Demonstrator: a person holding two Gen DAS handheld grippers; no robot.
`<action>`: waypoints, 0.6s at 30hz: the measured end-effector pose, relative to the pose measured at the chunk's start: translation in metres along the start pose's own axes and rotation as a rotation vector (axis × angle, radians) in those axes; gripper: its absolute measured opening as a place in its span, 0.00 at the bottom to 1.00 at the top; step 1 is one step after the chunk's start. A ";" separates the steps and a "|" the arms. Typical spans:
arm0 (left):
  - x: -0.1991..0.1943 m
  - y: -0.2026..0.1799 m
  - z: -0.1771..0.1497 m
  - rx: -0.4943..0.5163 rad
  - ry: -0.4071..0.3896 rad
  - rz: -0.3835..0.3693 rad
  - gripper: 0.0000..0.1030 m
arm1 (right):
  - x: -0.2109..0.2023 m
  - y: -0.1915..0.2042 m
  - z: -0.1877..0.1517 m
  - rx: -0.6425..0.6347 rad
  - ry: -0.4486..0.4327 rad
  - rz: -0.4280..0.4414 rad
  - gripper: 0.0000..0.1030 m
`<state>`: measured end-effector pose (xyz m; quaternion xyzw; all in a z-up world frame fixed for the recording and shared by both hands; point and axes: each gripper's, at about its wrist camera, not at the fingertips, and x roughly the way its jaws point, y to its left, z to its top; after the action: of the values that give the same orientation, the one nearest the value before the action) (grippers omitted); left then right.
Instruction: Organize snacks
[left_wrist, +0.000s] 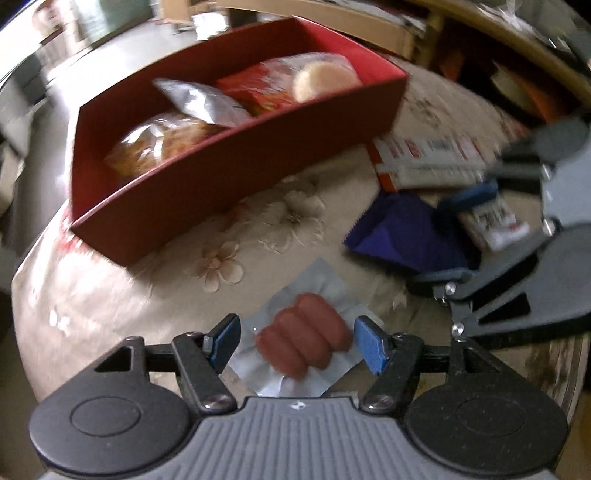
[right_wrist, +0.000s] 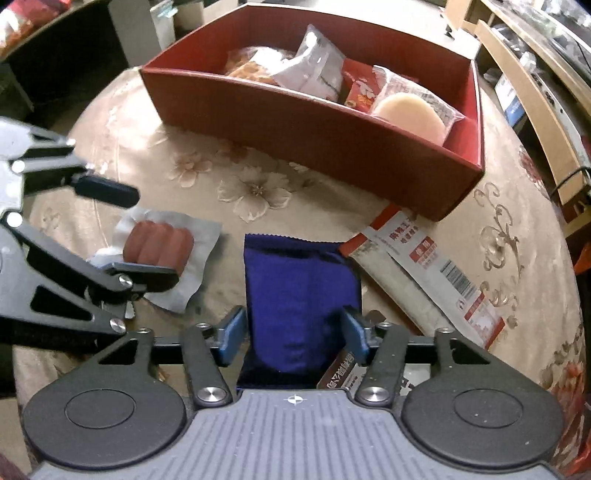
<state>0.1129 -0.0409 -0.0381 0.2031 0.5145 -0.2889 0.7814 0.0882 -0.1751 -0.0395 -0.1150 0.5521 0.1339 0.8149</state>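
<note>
Meanwhile, the sausage pack (left_wrist: 303, 347) is lying on the floral tablecloth (left_wrist: 110, 295) between the parted, non-touching pads of the left gripper (left_wrist: 295, 343), while the right gripper (right_wrist: 291, 332) is straddling the blue packet (right_wrist: 299, 280), contact unclear, near the red box (right_wrist: 314, 129) holding 4 snacks.

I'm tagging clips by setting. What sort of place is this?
Probably a home living or dining room: a table with a floral tablecloth, a red box of packaged snacks, and wooden shelving with clutter behind.
</note>
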 end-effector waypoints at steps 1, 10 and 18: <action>0.002 -0.003 0.000 0.034 0.009 -0.018 0.69 | 0.002 0.001 0.001 -0.017 0.005 -0.011 0.72; 0.021 -0.020 0.000 0.153 -0.009 -0.027 0.94 | 0.018 -0.002 0.001 -0.023 0.034 -0.004 0.81; 0.004 -0.023 -0.014 0.049 0.006 0.029 0.67 | 0.015 0.000 0.004 -0.016 0.021 -0.013 0.71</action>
<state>0.0891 -0.0508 -0.0476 0.2304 0.5068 -0.2894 0.7787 0.0966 -0.1725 -0.0521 -0.1263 0.5587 0.1318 0.8090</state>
